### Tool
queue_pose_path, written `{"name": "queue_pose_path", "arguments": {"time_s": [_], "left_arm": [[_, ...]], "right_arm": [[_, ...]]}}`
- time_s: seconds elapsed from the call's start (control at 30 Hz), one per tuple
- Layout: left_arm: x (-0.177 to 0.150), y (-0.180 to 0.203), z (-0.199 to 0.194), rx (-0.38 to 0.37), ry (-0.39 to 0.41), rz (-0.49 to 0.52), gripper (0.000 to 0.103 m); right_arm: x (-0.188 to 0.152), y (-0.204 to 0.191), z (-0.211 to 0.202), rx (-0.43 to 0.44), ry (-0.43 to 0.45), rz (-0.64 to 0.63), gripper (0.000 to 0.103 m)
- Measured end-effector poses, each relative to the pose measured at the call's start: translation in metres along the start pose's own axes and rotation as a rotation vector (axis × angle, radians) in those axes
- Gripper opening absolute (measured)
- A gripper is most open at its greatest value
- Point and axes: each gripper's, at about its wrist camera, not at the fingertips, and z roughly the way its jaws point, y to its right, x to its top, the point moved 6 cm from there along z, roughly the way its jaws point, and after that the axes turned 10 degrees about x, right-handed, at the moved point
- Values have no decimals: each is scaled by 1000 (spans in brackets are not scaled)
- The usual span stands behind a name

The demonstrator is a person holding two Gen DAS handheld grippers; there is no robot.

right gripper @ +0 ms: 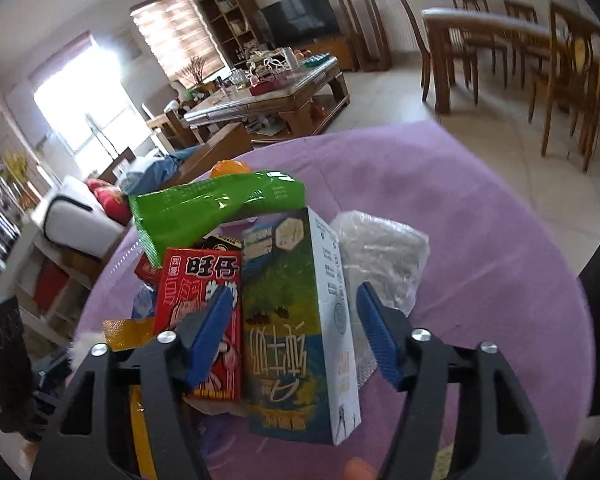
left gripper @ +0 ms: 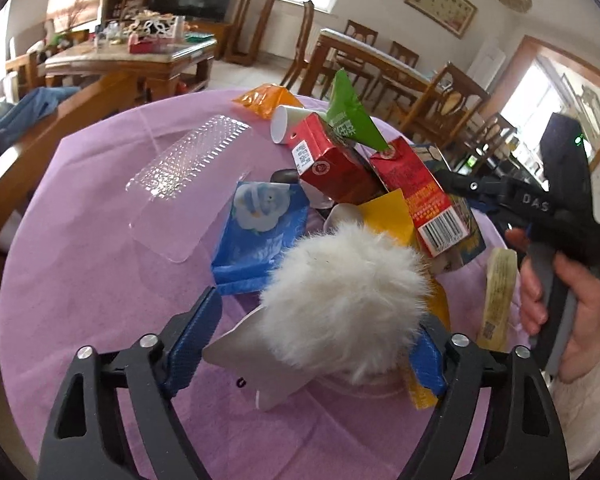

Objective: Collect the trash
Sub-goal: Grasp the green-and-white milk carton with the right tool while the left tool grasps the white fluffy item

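Trash is heaped on a round table under a purple cloth. My left gripper is open, its blue pads either side of a white fluffy pompom and a silver wrapper; the left pad stands clear of the pompom. My right gripper is shut on a blue-green milk carton, a pad close against each side. A red carton leans just left of it, with a green wrapper above. In the left wrist view a hand holds the right gripper at the pile's right.
Two red cartons, a white paper cup, an orange packet, a blue wrapper and a clear plastic tray lie on the cloth. Crumpled clear plastic sits behind the milk carton. Wooden chairs stand beyond.
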Motion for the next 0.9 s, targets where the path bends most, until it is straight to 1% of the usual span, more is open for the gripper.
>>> {"name": "queue_pose_path", "arguments": {"time_s": [0.07,0.1,0.13,0.2,0.27,0.33,0.37,0.4,0.47,0.5,0.53,0.6,0.7,0.77,0.8,0.87,0.9], "left_arm": [[0,-1,-5,6,14,-8,75],[4,-3,-1,9,15,-9,72],[5,-3,-1,8,15,-16,71],[6,-3,-4,7,21,-35,70],[9,-2,-8,7,33,-46,65],[13,-3,-14,6,46,-49,51],[14,-2,-17,4,54,-53,48],[15,-1,-24,0,67,-59,41],[19,-5,-32,5,86,-70,33],[21,-5,-37,9,98,-72,16],[24,-2,-44,3,108,-71,10],[27,5,-52,4,119,-61,10],[33,15,-53,61,125,-30,10],[32,18,-43,75,89,-23,10],[32,19,-37,74,65,-4,10],[32,20,-33,97,58,21,11],[31,20,-34,120,69,31,17]], "right_arm": [[-3,3,3,35,-5,37,60],[-3,6,4,46,-13,52,60],[-3,8,6,50,-22,60,60],[-5,10,9,40,-37,49,60],[-5,4,10,22,-42,18,59],[-5,4,1,24,-26,3,59],[-6,2,-6,36,0,8,59],[-6,3,-14,56,25,19,59],[-6,1,-31,106,81,36,59],[-5,2,-41,129,112,41,59],[-5,2,-52,149,138,44,59],[-3,8,-72,177,185,52,59],[-1,28,-105,205,250,81,59],[-1,38,-120,197,277,87,59],[-2,47,-133,189,294,86,59],[-6,58,-147,174,304,83,59],[-9,62,-154,165,308,79,59]]}}
